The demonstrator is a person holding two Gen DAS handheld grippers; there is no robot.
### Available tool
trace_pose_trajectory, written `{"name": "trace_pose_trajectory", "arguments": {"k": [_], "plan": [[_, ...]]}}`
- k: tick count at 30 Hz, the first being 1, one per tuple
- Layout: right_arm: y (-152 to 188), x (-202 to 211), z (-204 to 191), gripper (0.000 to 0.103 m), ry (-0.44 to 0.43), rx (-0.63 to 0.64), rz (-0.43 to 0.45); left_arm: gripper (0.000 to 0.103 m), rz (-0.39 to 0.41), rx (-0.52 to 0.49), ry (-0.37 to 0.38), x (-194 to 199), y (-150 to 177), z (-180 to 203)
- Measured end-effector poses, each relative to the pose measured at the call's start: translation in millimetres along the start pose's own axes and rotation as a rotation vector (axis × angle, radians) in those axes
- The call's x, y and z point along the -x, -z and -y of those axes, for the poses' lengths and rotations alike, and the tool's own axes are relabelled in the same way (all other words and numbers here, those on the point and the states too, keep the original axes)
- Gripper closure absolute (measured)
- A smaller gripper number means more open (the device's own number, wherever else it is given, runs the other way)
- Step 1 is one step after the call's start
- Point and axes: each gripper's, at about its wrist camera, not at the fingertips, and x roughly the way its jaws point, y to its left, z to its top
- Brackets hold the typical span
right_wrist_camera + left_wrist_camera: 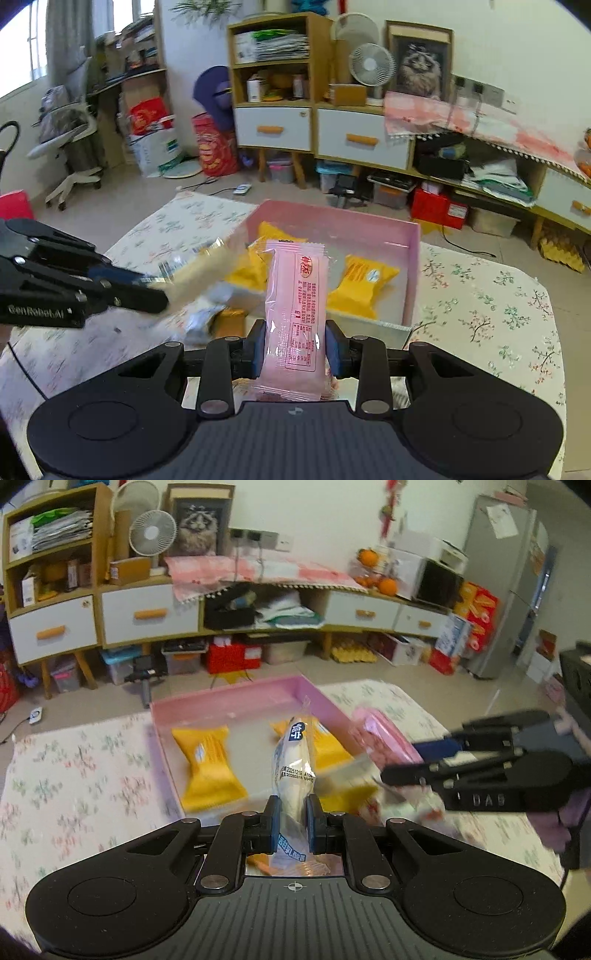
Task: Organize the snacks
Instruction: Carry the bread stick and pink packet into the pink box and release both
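clear-wrapped white snack [293, 771] stood upright in the left wrist view, pinched between the pads of the left claw [291, 825] above the near edge of the pink tray [229, 698], which held yellow packets [207, 764] on the floral-clothed bench [74, 775]. the right claw [402, 764] reached in from the right.

pink snack packet [295, 314] stood upright in the right wrist view, pinched by the right claw [295, 350] before the tray [413, 266]; the left claw [155, 295] gripped its blurred pale snack [199, 273].

White desk fan [152, 532], framed cat picture [420, 69], oranges [386, 584]
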Motion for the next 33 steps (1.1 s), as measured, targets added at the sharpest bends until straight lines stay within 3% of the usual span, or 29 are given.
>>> {"name": "trace_pose_trajectory", "arguments": {"k": [8,12,19,27,33], "plan": [[-28,-51,18,0.098,0.072,-0.062,-0.024,0.091,0.002,0.024,-0.02,-58,-39,-21],[-34,-78,26,0.098,0.12,-0.094,-0.042,0.091,0.006,0.017,-0.022,-76,-33,-27],[-31,-113,39,0.098,0.179,-0.128,-0.087,0.091,-0.062,0.063,-0.004,-115,-27,-47],[-40,-123,32,0.098,0.183,-0.121,-0.07,0.09,-0.09,0.103,0.013,-128,-29,-56],[-46,-120,36,0.095,0.179,-0.135,-0.03,0.084,-0.106,0.078,0.007,-123,-35,-56]]}}
